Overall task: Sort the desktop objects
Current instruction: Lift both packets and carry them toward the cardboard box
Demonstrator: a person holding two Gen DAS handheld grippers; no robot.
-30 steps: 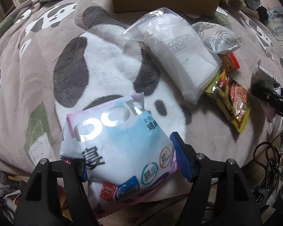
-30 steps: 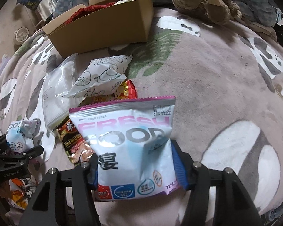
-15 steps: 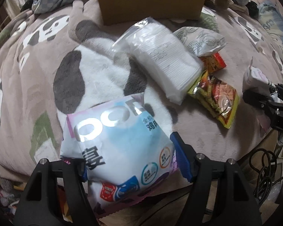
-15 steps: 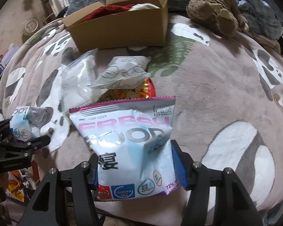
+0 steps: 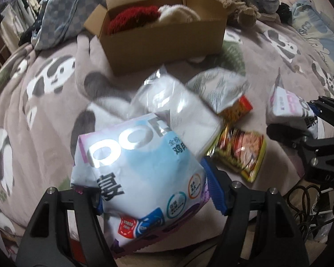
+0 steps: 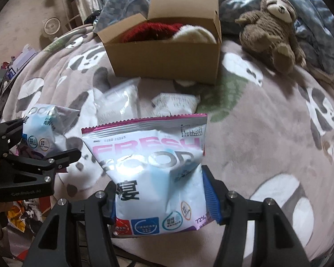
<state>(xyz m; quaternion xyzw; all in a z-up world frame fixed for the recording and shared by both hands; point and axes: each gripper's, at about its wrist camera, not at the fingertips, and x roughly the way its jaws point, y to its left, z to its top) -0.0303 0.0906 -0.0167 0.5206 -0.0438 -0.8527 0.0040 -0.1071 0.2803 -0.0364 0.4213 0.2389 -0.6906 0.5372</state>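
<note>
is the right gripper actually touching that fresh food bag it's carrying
Touching. In the right wrist view, the right gripper has both blue pads pressed against the sides of the Fresh Food bag.

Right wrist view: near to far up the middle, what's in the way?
right gripper → FRESH FOOD pouch clamped in it → white printed packet → cardboard box with red knit inside.

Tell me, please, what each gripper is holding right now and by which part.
Each holds a pet-food pouch across its lower half: the left gripper clamps one pouch, the right gripper another pouch.
</note>
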